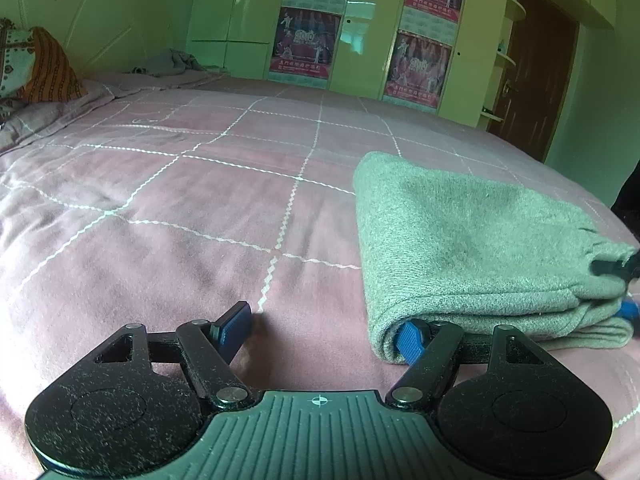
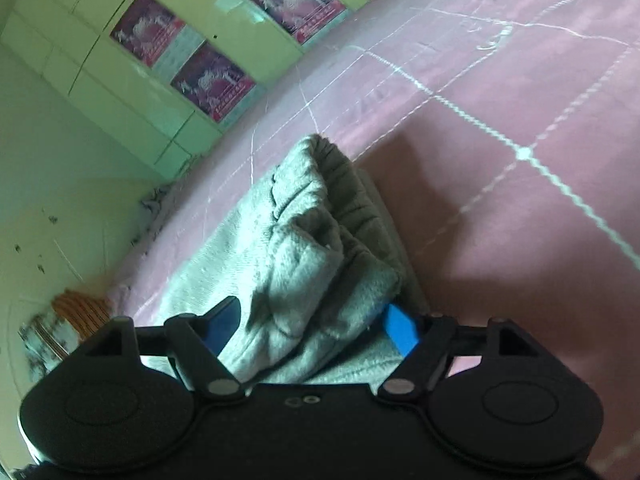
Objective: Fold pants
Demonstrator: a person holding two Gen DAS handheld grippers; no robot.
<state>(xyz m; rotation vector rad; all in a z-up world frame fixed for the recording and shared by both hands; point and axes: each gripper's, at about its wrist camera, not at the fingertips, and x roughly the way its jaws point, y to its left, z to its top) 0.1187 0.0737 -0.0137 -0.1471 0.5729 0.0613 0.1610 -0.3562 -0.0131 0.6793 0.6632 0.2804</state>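
Two open grippers are seen at the folded grey pants (image 1: 472, 248) on the pink bedspread (image 1: 180, 200): the left gripper (image 1: 324, 330) beside its folded edge, the right gripper (image 2: 312, 326) astride the bunched waistband, unpressed. Soft, light, floppy fabric is judged; the layered edges should be pinched together.

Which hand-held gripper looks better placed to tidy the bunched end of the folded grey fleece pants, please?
Probably the right hand-held gripper: its open jaws already straddle the bunched end of the folded grey fleece pants. The left hand-held gripper sits beside the bundle's corner.

Pink checked bedspread (image 1: 200, 184), postered wardrobe (image 1: 368, 40)
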